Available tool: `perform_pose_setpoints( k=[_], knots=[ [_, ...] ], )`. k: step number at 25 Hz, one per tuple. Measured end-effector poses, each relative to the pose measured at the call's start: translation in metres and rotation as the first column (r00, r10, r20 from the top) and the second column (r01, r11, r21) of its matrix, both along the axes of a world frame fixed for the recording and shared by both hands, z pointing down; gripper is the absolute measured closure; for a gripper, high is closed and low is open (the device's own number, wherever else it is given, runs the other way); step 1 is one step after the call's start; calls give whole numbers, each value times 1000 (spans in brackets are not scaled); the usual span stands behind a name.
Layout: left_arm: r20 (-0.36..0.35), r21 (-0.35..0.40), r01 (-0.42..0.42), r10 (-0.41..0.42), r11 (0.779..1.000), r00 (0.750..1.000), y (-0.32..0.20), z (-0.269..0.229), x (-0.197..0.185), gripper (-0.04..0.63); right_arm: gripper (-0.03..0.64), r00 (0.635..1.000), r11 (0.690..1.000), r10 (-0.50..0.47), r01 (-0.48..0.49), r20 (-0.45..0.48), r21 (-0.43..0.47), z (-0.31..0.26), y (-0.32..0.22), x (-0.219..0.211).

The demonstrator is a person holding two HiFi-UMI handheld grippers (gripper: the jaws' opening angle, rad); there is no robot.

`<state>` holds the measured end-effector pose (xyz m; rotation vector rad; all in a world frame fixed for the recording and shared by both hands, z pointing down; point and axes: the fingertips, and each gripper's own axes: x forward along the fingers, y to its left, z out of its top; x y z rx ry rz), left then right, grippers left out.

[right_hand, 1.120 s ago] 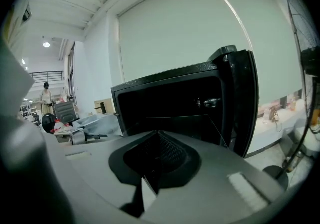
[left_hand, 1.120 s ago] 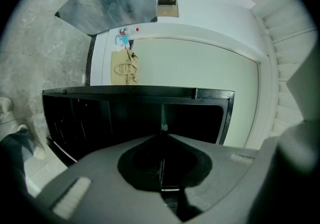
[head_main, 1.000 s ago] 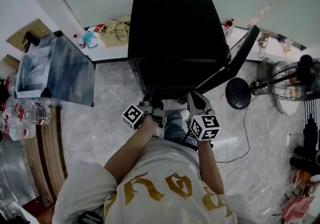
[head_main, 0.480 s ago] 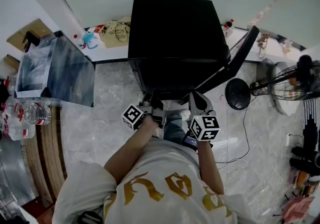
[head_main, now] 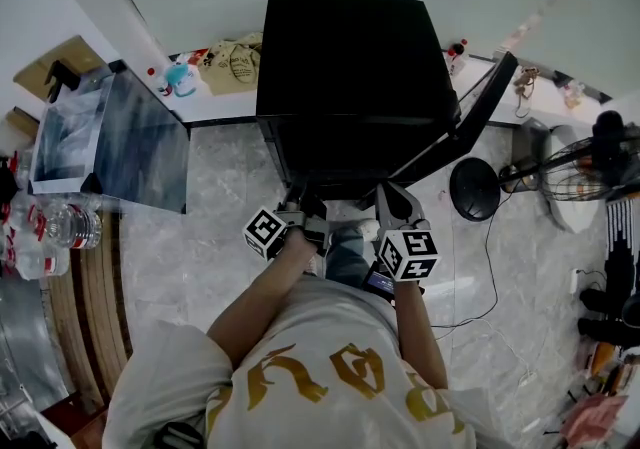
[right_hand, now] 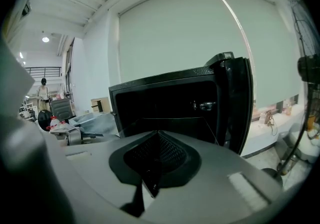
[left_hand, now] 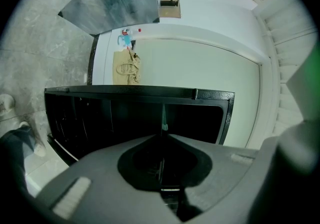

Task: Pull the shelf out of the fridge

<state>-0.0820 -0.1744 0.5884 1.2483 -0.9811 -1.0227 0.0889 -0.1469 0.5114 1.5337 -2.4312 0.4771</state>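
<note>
The black fridge [head_main: 345,67] stands against the wall with its door [head_main: 470,127] swung open to the right. I hold both grippers low at its open front. My left gripper [head_main: 300,205] is turned on its side, and its jaws [left_hand: 163,133] are shut on the thin front edge of the glass shelf [left_hand: 163,115], seen edge-on. My right gripper [head_main: 398,199] is just beside it; its jaws [right_hand: 157,133] are shut at the shelf's front edge [right_hand: 170,118]. Whether they hold the glass is hidden. The fridge interior [right_hand: 165,98] is dark.
A grey panel [head_main: 110,137] leans at the left, with water bottles [head_main: 60,227] beside it. A tote bag [head_main: 235,59] lies by the wall. A floor fan [head_main: 590,162] and cables [head_main: 480,267] are at the right. My legs stand on the marble floor [head_main: 200,257].
</note>
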Motion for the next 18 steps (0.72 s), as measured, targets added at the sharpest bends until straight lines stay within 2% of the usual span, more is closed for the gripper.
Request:
perform_pose_setpoints(
  k=[18],
  knots=[
    [-7, -8, 1, -1, 1000, 1000, 0, 1, -1, 577, 594, 1000, 1000, -2, 2, -7, -11, 5, 4, 2]
  ],
)
